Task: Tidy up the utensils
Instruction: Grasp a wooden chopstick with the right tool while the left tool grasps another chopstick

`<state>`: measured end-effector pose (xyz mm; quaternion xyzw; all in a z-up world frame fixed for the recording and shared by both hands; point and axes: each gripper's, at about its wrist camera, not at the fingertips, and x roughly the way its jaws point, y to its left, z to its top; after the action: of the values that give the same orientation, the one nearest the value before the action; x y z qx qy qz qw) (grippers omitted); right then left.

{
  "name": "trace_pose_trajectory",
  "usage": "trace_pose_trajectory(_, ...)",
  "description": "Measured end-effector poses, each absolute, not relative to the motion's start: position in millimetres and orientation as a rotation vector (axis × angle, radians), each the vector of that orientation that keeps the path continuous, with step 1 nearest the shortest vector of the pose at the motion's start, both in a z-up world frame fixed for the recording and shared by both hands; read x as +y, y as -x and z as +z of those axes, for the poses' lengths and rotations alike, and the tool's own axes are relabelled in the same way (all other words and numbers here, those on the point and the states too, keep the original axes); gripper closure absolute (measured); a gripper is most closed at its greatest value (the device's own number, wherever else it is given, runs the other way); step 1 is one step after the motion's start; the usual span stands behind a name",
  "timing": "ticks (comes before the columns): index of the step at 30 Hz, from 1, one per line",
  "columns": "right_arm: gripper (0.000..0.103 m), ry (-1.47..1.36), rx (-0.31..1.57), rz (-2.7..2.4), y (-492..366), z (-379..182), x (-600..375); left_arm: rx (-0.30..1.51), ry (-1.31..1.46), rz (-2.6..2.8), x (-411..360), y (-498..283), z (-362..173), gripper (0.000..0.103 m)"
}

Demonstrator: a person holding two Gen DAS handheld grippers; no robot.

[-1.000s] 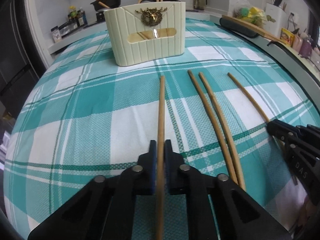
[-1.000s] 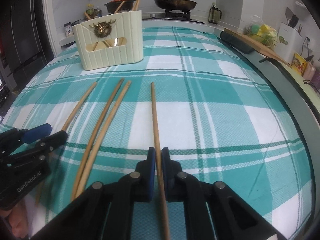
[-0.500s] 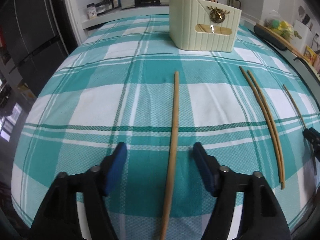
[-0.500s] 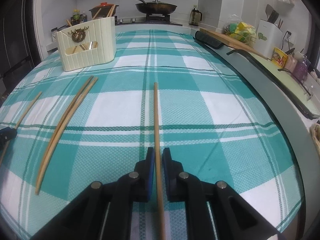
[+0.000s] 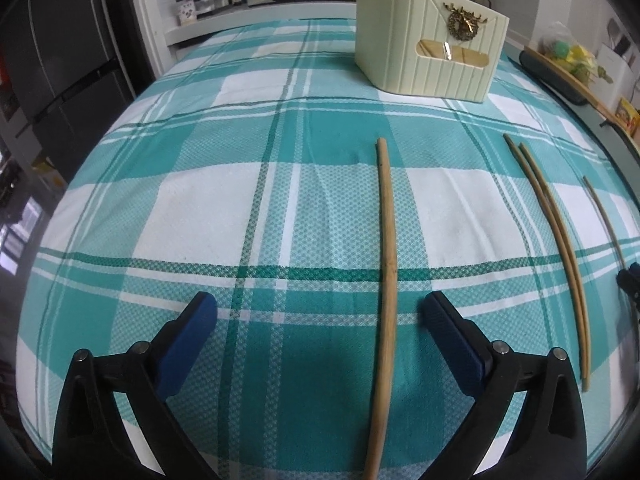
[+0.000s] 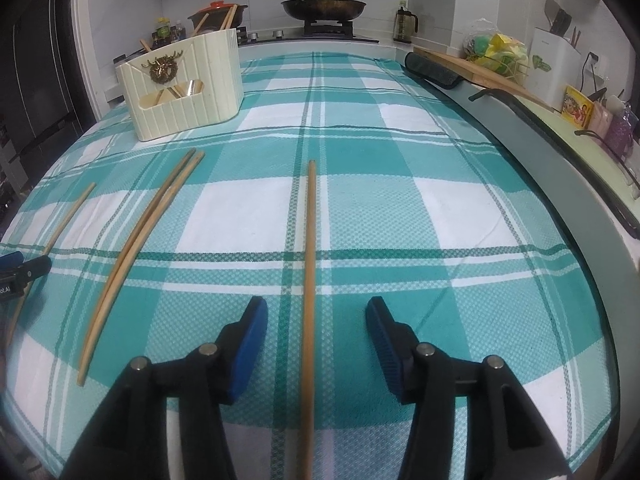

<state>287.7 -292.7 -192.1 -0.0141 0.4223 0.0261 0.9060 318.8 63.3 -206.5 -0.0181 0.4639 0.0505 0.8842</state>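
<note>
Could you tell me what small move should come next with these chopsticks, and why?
Probably lift both tongs clear. The left tongs and right tongs have just been opening, and each chopstick lies free on the tablecloth between untouching pads.

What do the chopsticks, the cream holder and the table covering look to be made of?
Chopsticks: probably bamboo or light wood, matte tan, unlacquered, with no visible shine.
Holder: likely moulded plastic, cream, with even vertical ribs and a faint sheen; the antlered emblem on it looks like brass-toned metal.
Tablecloth: woven fabric, teal and white plaid, with a visible waffle-like weave and slight wrinkles.
</note>
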Motion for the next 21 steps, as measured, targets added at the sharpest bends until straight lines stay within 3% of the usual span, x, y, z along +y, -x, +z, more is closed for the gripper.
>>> trace_pose_trajectory(21, 0.049, 0.033, 0.863, 0.056, -287.3, -192.7, -292.4, 0.960, 0.044, 0.085, 64.0, -316.5, -207.0, 0.001)
